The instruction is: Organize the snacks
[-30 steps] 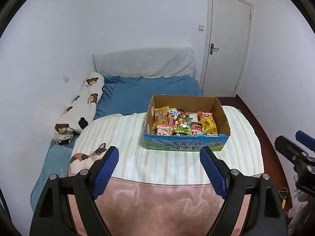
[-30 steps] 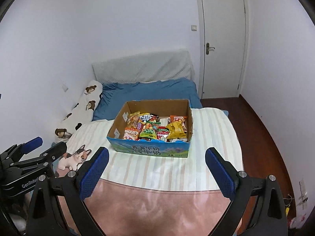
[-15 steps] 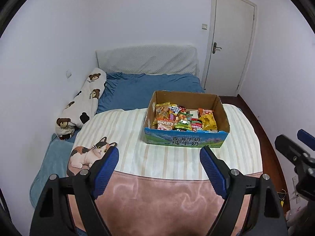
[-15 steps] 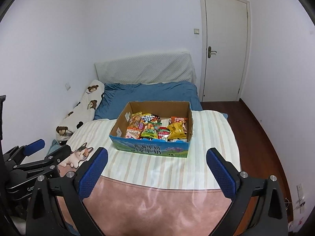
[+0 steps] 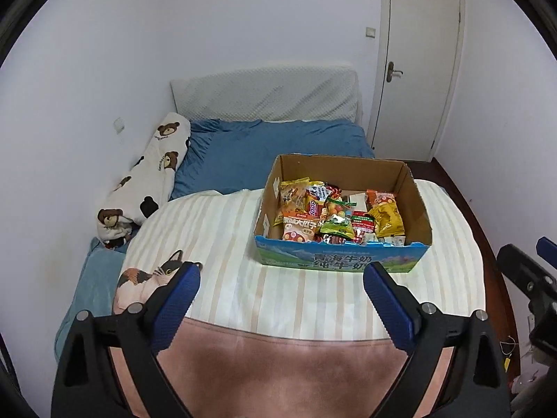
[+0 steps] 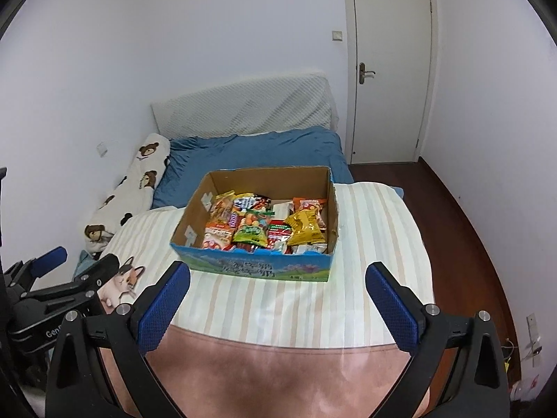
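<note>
Room: a small white-walled bedroom with a closed door (image 5: 417,59) at the far right and a bed (image 5: 278,139) along the left wall.
Surface: a striped blanket (image 5: 216,244) over the bed, with a pink cover at the near edge and a bear-print pillow (image 5: 149,177) on the far left.
Box: an open cardboard box (image 5: 343,264) with a blue printed front, sitting flat on the striped blanket, right of centre.
Snacks: a loose pile of snack packets (image 5: 334,216) inside the box, overlapping one another; a yellow packet (image 6: 304,228) lies at the right of the pile.
Left gripper: the left gripper (image 5: 281,291) hangs near the bed's edge, fingers wide apart and empty, well short of the box.
Right gripper: the right gripper (image 6: 277,291) sits likewise, fingers spread, nothing between them.
Handling: the packets look light, soft and crinkly, likely slick foil or film; contents may crush under a hard squeeze.
Where to hold: probably a sealed top edge or corner of a packet lying uppermost, pinched lightly.
Risk: neighbouring packets may drag along or slip free.
</note>
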Motion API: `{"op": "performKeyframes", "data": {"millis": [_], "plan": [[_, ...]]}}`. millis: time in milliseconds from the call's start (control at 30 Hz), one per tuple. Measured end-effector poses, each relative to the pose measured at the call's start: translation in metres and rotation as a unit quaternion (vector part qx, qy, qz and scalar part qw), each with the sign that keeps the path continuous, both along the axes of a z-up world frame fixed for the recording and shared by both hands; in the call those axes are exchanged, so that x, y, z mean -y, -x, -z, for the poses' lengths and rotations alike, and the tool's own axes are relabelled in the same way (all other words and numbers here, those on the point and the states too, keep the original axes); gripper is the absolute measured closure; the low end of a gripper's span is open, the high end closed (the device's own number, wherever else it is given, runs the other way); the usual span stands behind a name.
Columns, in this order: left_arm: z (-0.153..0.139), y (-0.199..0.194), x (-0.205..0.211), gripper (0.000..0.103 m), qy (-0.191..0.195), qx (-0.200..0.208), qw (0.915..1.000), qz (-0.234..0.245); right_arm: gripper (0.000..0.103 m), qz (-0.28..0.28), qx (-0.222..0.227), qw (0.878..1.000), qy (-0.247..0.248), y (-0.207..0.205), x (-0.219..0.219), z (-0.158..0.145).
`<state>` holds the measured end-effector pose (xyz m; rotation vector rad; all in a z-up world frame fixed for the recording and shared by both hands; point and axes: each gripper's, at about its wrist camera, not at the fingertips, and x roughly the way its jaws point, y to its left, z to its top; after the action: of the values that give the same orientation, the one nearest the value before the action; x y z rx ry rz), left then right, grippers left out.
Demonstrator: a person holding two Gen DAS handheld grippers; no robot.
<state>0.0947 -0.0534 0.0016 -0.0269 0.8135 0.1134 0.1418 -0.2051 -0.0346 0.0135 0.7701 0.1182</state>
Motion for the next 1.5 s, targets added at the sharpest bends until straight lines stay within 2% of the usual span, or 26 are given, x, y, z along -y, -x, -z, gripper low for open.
{"op": "performKeyframes", "data": {"millis": [300,633,1033,1500], "plan": [[0.017,-0.050,0.002,0.007,-0.008,-0.022,0.9997,0.000,0.000,0.026,-0.038,0.999,0.009,-0.067,0.004,0.032],[0.044,-0.114,0.008,0.007,-0.014,-0.078,0.9967,0.019,0.000,0.037,-0.098,0.994,0.017,-0.131,0.009,0.075],[0.071,-0.142,0.017,0.007,0.001,-0.129,0.9914,0.023,0.000,0.037,-0.147,0.988,0.024,-0.157,0.013,0.102],[0.076,-0.147,0.015,0.007,0.008,-0.137,0.9904,0.018,0.000,0.023,-0.163,0.986,0.017,-0.161,0.007,0.105]]}}
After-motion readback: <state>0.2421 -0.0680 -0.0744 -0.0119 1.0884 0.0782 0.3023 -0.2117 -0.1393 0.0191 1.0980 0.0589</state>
